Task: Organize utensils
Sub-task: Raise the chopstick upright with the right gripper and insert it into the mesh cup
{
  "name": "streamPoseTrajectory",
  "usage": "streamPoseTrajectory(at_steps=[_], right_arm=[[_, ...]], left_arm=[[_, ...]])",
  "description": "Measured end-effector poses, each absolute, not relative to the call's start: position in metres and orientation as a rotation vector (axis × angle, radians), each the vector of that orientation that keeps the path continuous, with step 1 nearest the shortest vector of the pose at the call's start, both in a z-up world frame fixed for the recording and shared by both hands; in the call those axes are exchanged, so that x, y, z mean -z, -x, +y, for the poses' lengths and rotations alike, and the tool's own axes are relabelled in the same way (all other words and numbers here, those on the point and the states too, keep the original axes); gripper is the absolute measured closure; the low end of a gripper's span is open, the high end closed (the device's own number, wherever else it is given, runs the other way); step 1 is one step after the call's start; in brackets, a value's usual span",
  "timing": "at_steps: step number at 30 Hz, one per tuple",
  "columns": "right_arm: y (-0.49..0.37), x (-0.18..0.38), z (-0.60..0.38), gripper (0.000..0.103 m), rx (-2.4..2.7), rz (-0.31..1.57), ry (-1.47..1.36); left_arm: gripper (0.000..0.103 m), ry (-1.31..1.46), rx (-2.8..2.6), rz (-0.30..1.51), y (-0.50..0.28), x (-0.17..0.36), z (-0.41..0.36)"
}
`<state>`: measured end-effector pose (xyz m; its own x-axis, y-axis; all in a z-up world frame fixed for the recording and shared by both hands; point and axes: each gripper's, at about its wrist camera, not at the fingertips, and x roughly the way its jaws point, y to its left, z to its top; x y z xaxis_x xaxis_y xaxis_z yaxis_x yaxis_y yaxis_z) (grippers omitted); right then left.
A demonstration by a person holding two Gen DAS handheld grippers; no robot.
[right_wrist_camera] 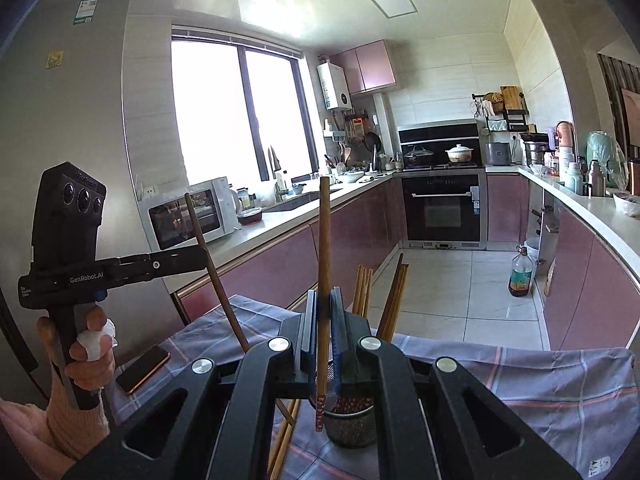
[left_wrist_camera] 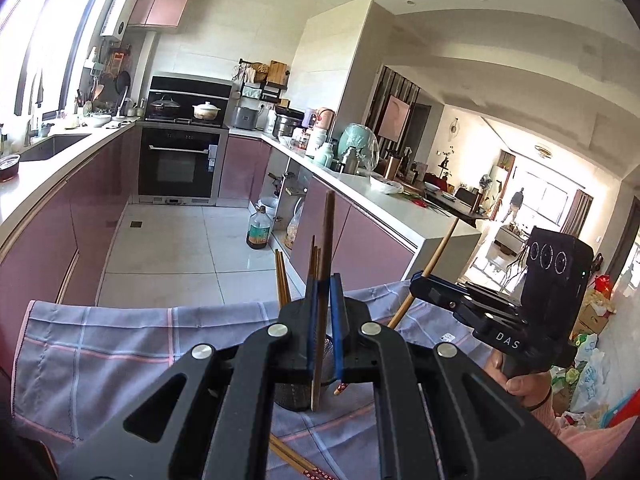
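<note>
The left gripper (left_wrist_camera: pixel 325 292) was clamped on a single dark brown chopstick (left_wrist_camera: pixel 326 264), its blue pads pressed together against the stick, which stood almost upright with its top well above the fingertips and its lower end hanging down between the black linkage arms. In the right wrist view the same gripper (right_wrist_camera: pixel 202 258) showed at the left, held by a hand (right_wrist_camera: pixel 86 344) in a pink sleeve, the chopstick slanting through its tip.

The right gripper (right_wrist_camera: pixel 325 300) was likewise closed on one light wooden chopstick (right_wrist_camera: pixel 323 248), held near vertical; its lower end, patterned red with small flowers, hung just above and beside the metal mesh utensil holder (right_wrist_camera: pixel 350 424). From the left wrist camera this gripper (left_wrist_camera: pixel 418 280) appeared at the right with its chopstick tilted, and the other hand (left_wrist_camera: pixel 524 384) gripped its handle.

The holder stood on a blue-grey checked cloth (right_wrist_camera: pixel 540 384) covering the table and already held several chopsticks (right_wrist_camera: pixel 394 296) that leaned out at the far side. More chopsticks (right_wrist_camera: pixel 280 448) lay loose on the cloth just beside the holder's left. A phone (right_wrist_camera: pixel 142 368) with a copper edge lay on the cloth near the left hand
</note>
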<state>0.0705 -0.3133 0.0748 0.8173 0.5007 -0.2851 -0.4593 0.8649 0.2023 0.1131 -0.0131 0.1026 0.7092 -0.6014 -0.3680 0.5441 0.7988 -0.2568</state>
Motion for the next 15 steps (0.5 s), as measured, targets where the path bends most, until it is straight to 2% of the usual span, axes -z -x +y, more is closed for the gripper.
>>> streamPoseTrajectory(at_steps=[15], right_arm=[[-0.091, -0.072, -0.319, 0.098, -0.467, 0.327, -0.165]], left_arm=[[0.096, 0.122, 0.630, 0.410, -0.129, -0.128, -0.033]])
